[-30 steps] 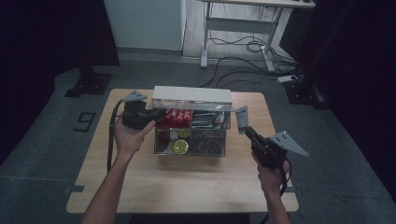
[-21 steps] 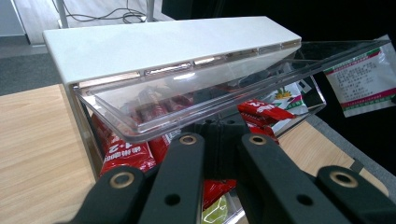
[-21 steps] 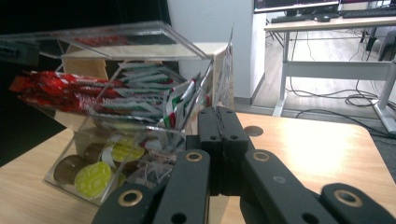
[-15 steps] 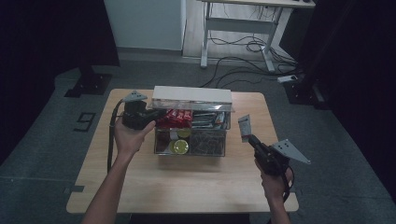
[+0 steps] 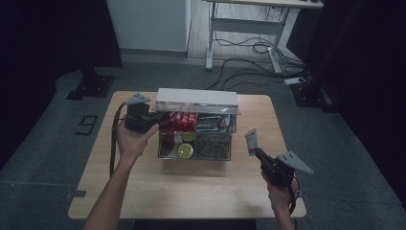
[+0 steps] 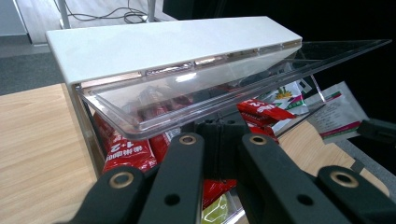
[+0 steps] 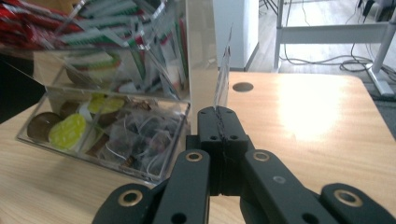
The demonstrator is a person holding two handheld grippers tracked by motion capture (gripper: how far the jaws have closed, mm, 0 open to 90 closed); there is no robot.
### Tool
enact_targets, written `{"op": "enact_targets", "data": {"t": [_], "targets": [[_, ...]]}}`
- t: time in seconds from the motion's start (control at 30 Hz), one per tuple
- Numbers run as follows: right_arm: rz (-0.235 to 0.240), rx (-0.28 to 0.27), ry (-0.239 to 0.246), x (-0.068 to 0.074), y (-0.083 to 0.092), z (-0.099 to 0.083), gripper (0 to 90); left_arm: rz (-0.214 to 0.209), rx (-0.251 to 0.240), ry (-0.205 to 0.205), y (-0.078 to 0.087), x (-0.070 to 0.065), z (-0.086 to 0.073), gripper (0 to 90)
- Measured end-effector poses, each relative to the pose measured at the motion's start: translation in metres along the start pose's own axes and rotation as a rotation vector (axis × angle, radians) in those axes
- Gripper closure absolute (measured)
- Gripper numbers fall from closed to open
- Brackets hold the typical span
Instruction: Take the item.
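A clear acrylic organiser with a white top stands in the middle of the wooden table. Its clear flap is tilted up. My left gripper is at the box's left side, shut on the flap's lower rim. Red packets lie under the flap. To the right of the box, my right gripper is shut on a thin white sachet, held upright above the table. The same sachet shows in the left gripper view.
The lower compartments hold round capsules and tea bags; striped sachets fill the upper tier. A round hole is in the tabletop behind the box. A desk frame and cables are on the floor beyond.
My right gripper has sunk toward the table and come a little nearer the front edge, still carrying the sachet. The left gripper and the flap have stayed put.
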State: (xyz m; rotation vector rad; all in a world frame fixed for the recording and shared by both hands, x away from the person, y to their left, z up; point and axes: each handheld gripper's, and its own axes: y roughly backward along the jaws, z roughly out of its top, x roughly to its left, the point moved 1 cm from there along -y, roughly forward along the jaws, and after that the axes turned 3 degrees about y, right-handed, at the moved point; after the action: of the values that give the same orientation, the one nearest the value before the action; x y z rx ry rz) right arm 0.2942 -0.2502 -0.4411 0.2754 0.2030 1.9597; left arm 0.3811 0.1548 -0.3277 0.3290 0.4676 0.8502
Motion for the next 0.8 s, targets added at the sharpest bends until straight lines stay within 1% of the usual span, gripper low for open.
{"op": "enact_targets", "data": {"t": [0.17, 0.47, 0.8], "targets": [[-0.011, 0.026, -0.008, -0.004, -0.005, -0.010, 89.9, 0.000, 0.000, 0.001, 0.000, 0.000, 0.000, 89.4], [-0.021, 0.057, -0.019, -0.010, -0.009, -0.022, 89.9, -0.003, 0.002, 0.004, -0.001, 0.001, 0.000, 89.3], [-0.029, 0.108, -0.028, -0.015, -0.017, -0.038, 89.9, -0.001, 0.001, 0.008, -0.001, 0.002, -0.001, 89.2]]}}
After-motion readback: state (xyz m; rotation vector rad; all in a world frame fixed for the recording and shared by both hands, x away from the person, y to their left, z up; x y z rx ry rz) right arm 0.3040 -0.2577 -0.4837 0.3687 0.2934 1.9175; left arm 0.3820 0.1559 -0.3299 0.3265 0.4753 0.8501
